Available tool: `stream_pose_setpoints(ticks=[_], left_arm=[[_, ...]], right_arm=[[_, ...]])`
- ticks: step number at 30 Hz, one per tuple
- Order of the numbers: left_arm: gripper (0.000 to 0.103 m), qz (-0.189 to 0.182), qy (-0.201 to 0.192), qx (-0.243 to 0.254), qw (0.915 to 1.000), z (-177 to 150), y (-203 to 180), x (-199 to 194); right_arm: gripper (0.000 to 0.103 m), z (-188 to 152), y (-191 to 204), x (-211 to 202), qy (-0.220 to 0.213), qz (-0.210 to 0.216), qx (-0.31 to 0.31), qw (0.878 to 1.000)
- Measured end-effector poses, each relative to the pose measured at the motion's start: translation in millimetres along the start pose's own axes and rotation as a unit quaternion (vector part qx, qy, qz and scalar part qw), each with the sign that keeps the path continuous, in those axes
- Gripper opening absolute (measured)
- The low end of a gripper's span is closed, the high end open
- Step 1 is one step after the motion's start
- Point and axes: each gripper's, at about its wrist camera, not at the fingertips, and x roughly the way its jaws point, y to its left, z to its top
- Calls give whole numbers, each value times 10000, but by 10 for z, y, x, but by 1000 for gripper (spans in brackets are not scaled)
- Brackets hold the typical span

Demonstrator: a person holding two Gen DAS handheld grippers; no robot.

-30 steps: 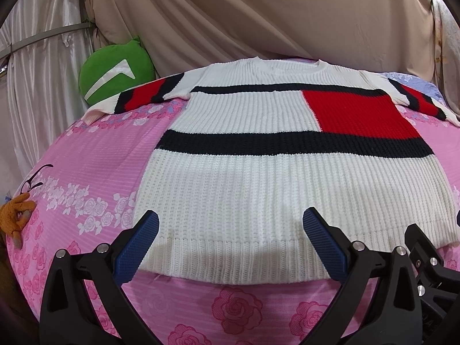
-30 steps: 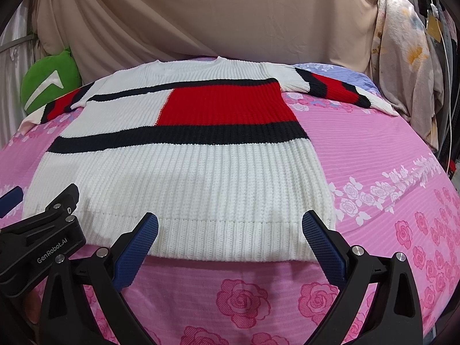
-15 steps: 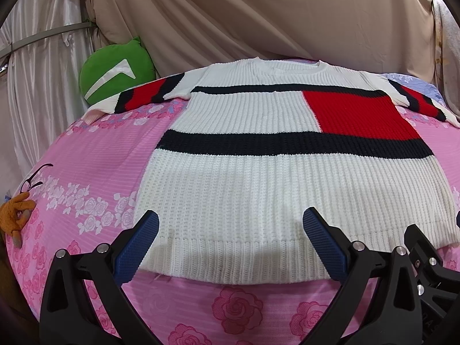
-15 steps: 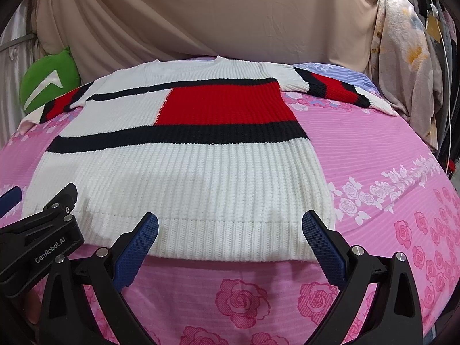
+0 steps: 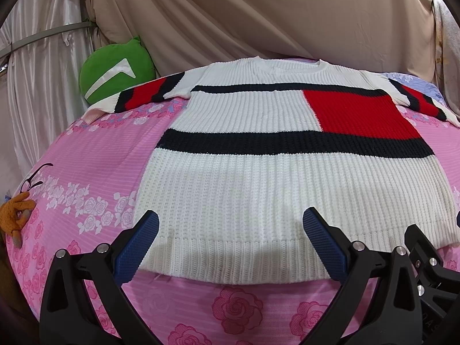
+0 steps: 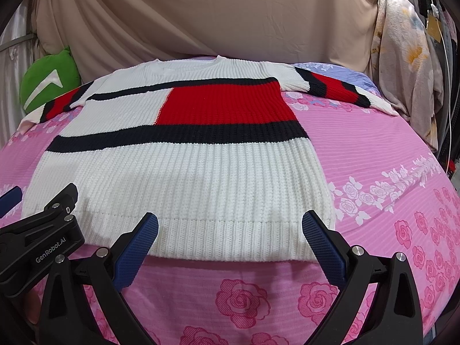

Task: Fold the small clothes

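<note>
A white sweater with navy bands and a red block is lying flat, front up, on a bed covered in a pink rose-print sheet, its hem nearest the cameras and its neckline toward 12 o'clock; both striped sleeves are spreading outward, one toward 10 o'clock and one toward 2 o'clock. The left gripper is hovering level just above the hem, pointing toward 12 o'clock along the garment, with its blue-padded fingers standing wide apart and nothing between them; the left pad is sitting over the sweater's lower left corner. The right gripper is posing the same way just beside it, at about 3 o'clock from the left one, its fingers also spread wide and holding nothing, the right pad lining up with the sweater's lower right corner. In the right wrist view the black body of the left gripper is showing at 8 o'clock, over the hem's left part. Whether either set of pads is touching the knit cannot be told. A green pillow is resting at 10 o'clock against beige drapes, and an orange toy is lying at the sheet's edge at 9 o'clock.
</note>
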Motion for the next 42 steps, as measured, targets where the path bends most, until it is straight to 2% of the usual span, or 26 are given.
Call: stream_pose_setpoints(ticks=[7,9,11,14,16,19,21,23,25,30,34,37,38,39,40,41,42], left_arm=[[98,-25,8,-9,10000,4,1,-1],[98,-205,-13,-141,9997,10,71,-31],[98,-479,-11,-233,9986,70,215,-87],[98,-730,-216,-603,9953,273,563,-201],[98,-855,-505,-958,9904,416,816,-267],[98,-871,-803,-1200,9857,620,1046,-303],[98,-558,-571,-1050,9913,764,1062,-174],[98,-317,-524,-919,9939,853,1043,-73],[98,-225,-326,-825,9958,901,1020,74],[98,-225,-31,-640,9977,958,886,358],[98,-328,17,-456,9984,1001,760,502],[98,-471,178,-411,9979,1036,692,655],[98,-495,206,-405,9977,1046,677,693],[98,-526,230,-397,9976,1058,663,738],[98,-540,248,-385,9975,1075,651,781],[98,-549,267,-389,9974,1098,646,823],[98,-558,249,-386,9974,1125,642,852]], right_arm=[[98,5,-3,0,4,32,10,10000],[98,13,-94,-53,-68,323,110,9994],[98,88,-332,-161,-310,584,235,9975],[98,343,-842,-264,-755,233,307,9964],[98,599,-1305,-188,-813,87,488,9955],[98,905,-2000,106,-737,288,1075,9911],[98,1068,-2438,393,-616,466,1580,9844],[98,1191,-2822,666,-577,623,2125,9735],[98,1306,-3167,953,-563,699,2629,9606],[98,1593,-3686,1547,-410,372,3220,9451],[96,1722,-3994,1969,-300,250,3708,9279],[77,1793,-4114,2207,-237,219,3975,9170],[67,1835,-4131,2255,-267,227,4013,9153],[49,1889,-4128,2290,-277,260,4035,9142],[36,1952,-4101,2315,-290,334,4049,9133],[11,2033,-4052,2325,-310,416,4040,9133],[11,2164,-3941,2298,-403,511,3949,9164]])
